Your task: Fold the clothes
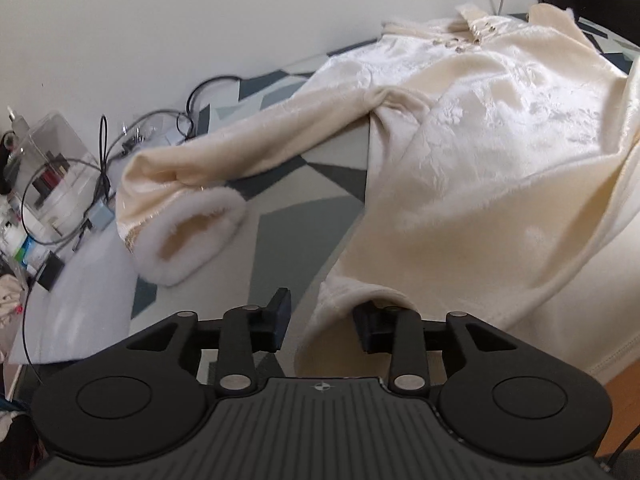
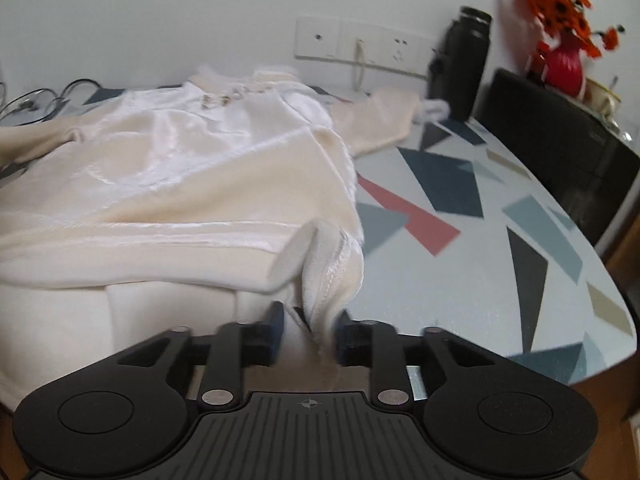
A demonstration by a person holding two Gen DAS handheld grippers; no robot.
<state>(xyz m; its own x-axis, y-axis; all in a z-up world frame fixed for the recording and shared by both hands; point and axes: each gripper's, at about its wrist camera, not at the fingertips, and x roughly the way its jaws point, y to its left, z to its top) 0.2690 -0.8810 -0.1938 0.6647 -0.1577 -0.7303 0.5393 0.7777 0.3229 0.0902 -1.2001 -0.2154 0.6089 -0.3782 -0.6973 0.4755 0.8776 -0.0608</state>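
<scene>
The cream velvet garment (image 1: 480,152) lay spread over the bench (image 2: 500,288), collar end far ahead of both grippers, hem end nearest them and spilling over the near bench edge. The left gripper (image 1: 322,322) stood with its jaws parted; the hem's left corner sat in the gap between them, close against the right-hand finger, but neither pad pressed on it. The right gripper (image 2: 308,332) likewise had its jaws apart, with a bunched fold of the hem's right corner (image 2: 328,276) standing up in the gap and nothing visibly pinched. Ahead and left of the left gripper, one sleeve lay stretched outward, its fur cuff (image 1: 188,236) open toward the camera. Far ahead and right of the right gripper, the other sleeve (image 2: 380,124) reached out toward a black bottle (image 2: 464,64). Cables (image 1: 100,152) cluttered the far left of the bench. Judgement: no fold showed in the body, and both sleeves were out flat, so most of the folding looked left to do. The open jaws around the two hem corners fitted either closing on them for a lift or letting them go after spreading; the views did not settle which.
</scene>
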